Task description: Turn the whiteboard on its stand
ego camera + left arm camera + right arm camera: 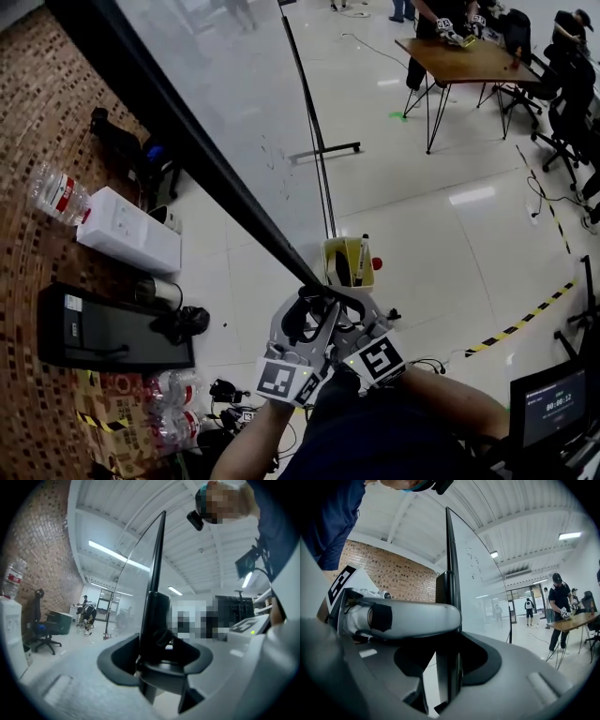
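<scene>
Right now, the left hand-held gripper (302, 314) and the right hand-held gripper (345, 307) are both clamped, side by side, on the black frame edge (187, 141) of the tall glossy whiteboard (220, 75), which stands upright on the pale polished floor (441, 244) beside a brown brick wall (37, 122).

left tool (302, 317): clamped on whiteboard (216, 84) | right tool (345, 309): clamped on whiteboard, beside left
</scene>
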### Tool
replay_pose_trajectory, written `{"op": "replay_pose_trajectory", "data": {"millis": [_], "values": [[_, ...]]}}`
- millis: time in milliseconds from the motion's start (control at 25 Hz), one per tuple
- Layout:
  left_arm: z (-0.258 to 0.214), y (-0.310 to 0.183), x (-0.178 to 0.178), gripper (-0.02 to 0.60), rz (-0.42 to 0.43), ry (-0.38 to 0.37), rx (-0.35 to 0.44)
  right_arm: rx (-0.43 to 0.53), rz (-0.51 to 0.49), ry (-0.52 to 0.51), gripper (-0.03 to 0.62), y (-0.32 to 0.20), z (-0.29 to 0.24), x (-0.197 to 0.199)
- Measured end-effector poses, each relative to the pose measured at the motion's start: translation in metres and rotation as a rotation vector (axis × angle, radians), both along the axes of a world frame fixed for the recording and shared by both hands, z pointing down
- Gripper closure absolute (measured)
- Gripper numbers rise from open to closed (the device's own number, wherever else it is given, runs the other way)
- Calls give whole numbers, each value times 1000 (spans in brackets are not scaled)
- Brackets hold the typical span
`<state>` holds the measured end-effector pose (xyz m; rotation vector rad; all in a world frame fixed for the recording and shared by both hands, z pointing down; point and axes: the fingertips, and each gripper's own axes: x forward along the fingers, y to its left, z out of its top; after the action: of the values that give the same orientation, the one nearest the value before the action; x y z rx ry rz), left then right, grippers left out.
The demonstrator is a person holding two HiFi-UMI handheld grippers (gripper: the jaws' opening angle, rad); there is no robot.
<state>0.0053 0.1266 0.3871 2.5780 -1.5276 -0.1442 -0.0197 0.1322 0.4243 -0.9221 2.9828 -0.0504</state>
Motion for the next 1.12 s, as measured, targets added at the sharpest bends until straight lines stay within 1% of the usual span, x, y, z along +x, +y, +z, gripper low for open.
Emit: {"op": "replay_pose_trajectory", "data": {"millis": [200,400,520,640,760,880,960,1040,1120], "values": [[6,27,-1,362,-42,17,-9,0,-10,-7,434,27,2,3],[9,50,-3,362,-28,54,-12,-18,-12,24,436,50,8,0],[7,57,0,362,-4,52,-12,-14,12,48,437,56,9,4],[5,65,7,370,41,43,-11,-18,64,63,436,61,7,11],[4,75,16,370,119,11,-15,-21,108,86,433,69,6,18],[3,80,25,368,204,-36,-25,-52,121,109,432,75,3,23],[4,80,27,374,247,-56,-12,-39,111,134,433,72,1,24],[6,81,28,374,264,-66,-7,-36,105,144,433,72,0,24],[9,87,31,374,268,-59,-19,-50,111,146,432,77,3,27]]}}
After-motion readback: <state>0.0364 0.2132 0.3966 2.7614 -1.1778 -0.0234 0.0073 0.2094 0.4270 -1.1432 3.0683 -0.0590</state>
